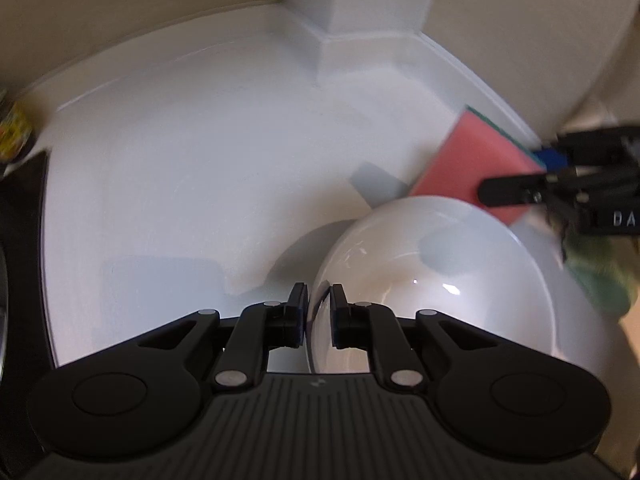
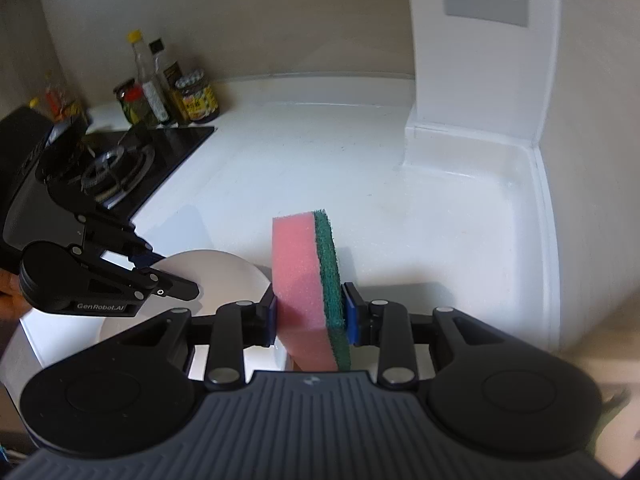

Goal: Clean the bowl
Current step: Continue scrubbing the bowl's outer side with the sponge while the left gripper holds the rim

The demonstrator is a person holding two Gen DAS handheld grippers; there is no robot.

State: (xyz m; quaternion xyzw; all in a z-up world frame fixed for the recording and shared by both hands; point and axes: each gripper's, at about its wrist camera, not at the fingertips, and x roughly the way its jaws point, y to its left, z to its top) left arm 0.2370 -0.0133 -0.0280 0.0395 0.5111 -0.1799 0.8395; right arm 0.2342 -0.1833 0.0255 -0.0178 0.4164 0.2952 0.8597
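A smooth, glossy white countertop (image 2: 304, 152) with a raised moulded lip fills most of both views, meeting matte beige walls and a square white column at about 1 o'clock in the right wrist view. At 10 o'clock in that view a black glass hob (image 2: 160, 152) carries a ridged metal burner ring (image 2: 114, 168), and behind it stands a cluster of bottles and jars (image 2: 168, 88) with printed labels. The bowl (image 1: 436, 280) is round, white and glazed, with small specular glints on its curved inner wall; it looks bare and evenly pale inside, and it sits at roughly 5 o'clock in the left wrist view, over the countertop near its front edge. The left gripper (image 1: 319, 312) reaches in level from the bowl's near-left side, its black fingers drawn close together with the thin rim pinched between the pads. The sponge (image 2: 310, 292) is a rectangular block, porous pink foam bonded to a coarse green scouring layer, standing on edge. The right gripper (image 2: 310, 314) clamps it across its thickness between blue pads, partly closed, at 1 o'clock from the bowl in the left wrist view.
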